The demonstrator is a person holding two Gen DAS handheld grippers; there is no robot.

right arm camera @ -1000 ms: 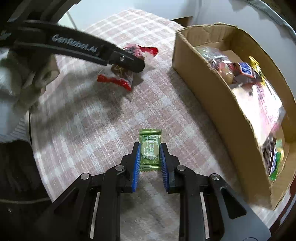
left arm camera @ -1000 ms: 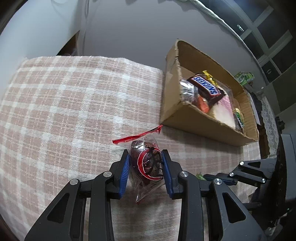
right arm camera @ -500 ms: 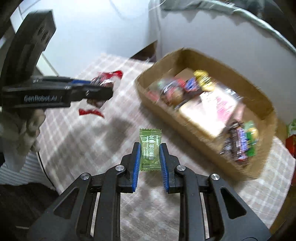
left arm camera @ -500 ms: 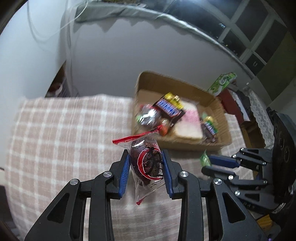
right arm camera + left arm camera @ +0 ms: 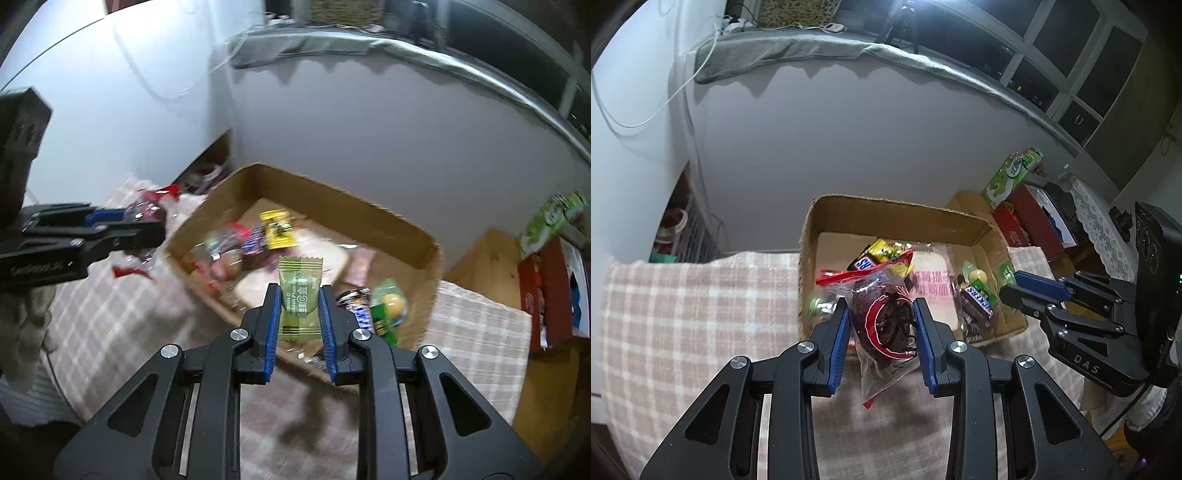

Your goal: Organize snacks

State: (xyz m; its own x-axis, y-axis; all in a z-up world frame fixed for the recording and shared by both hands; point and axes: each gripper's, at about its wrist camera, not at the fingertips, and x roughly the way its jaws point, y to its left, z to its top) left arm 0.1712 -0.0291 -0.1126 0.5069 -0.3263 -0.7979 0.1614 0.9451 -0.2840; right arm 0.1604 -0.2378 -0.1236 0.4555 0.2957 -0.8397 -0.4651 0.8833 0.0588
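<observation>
My left gripper [image 5: 881, 314] is shut on a clear snack bag with red edges [image 5: 882, 314], held in the air above the near wall of the cardboard box [image 5: 886, 212]. My right gripper [image 5: 298, 299] is shut on a green plum-candy packet [image 5: 298, 295], also lifted, over the box's [image 5: 332, 206] near edge. The box holds several snacks, among them Snickers bars [image 5: 977, 302] and a yellow packet [image 5: 277, 229]. The right gripper also shows in the left wrist view [image 5: 1034, 291], the left gripper in the right wrist view [image 5: 122, 225].
The box stands at the far edge of a table with a pink plaid cloth [image 5: 683, 314], against a grey wall. To the right are a red box [image 5: 1030, 218] and a green carton [image 5: 1012, 173]. A wooden surface [image 5: 484, 258] lies behind the box.
Both grippers rose off the cloth with their snacks and moved toward the box; they now hang over its near side instead of the table.
</observation>
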